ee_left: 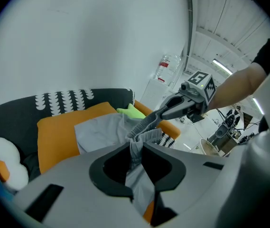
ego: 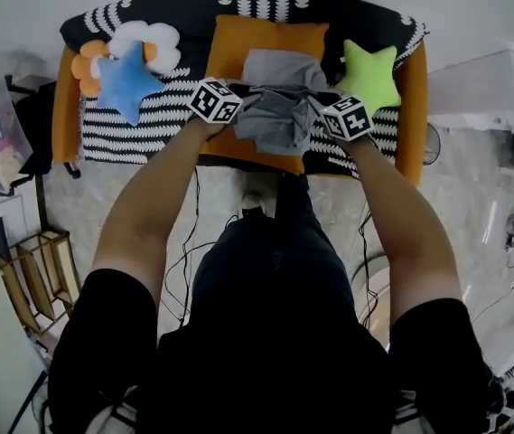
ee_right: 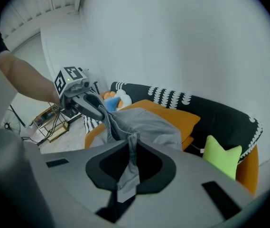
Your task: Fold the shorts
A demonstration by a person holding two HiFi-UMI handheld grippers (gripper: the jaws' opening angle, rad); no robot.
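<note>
The left gripper [ego: 237, 93] and right gripper [ego: 318, 104] each clamp the grey shorts [ego: 275, 116] (bunched between them), just above the orange cushion [ego: 225, 48].

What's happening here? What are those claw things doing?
A person is folding grey shorts with a gripper in each hand. The left gripper and the right gripper are each pinched shut on the fabric. They hold one end of the shorts bunched up over the orange cushion on the sofa. The fold isn't finished yet.
</note>
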